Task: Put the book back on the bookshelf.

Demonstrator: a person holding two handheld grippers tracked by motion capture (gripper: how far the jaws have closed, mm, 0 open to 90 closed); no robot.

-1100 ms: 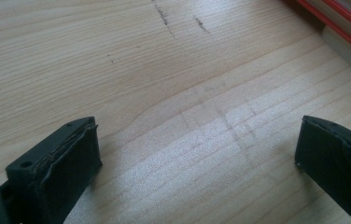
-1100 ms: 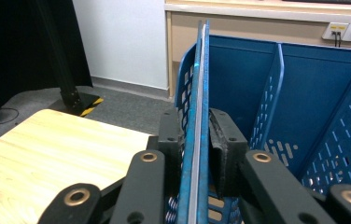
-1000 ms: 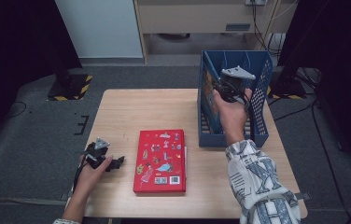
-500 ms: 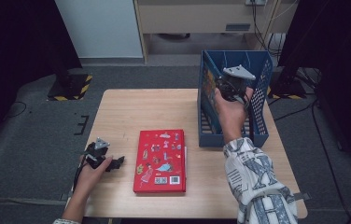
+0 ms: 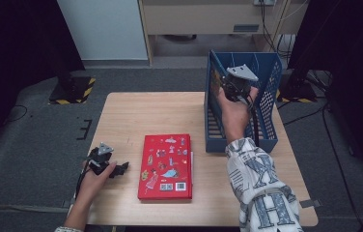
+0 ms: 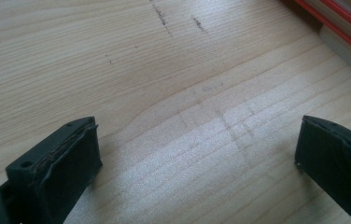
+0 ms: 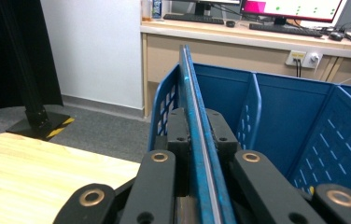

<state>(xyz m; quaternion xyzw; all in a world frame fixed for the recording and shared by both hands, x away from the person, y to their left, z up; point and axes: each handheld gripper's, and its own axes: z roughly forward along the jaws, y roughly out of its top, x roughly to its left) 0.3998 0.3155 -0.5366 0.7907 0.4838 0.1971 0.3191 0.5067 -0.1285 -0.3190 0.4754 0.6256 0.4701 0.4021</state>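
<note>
My right gripper (image 5: 235,87) is held up at the blue file rack (image 5: 266,111) on the table's right side. In the right gripper view its jaws (image 7: 197,126) are shut on a thin blue-edged book (image 7: 190,84), seen edge-on. The book stands upright just inside the rack's left mesh wall (image 7: 164,102). A red picture book (image 5: 166,166) lies flat at the table's front middle. My left gripper (image 5: 119,169) rests on the wooden table (image 5: 160,113) to the left of it, pointing at it. Its jaws (image 6: 197,154) are open with bare wood between them, and the red book's edge (image 6: 346,32) shows beyond.
The rack has several upright dividers (image 7: 253,107) forming compartments. Behind the table are a desk (image 7: 239,51) with monitors, a white panel and black stand feet with striped bases (image 5: 71,89). Grey carpet surrounds the table.
</note>
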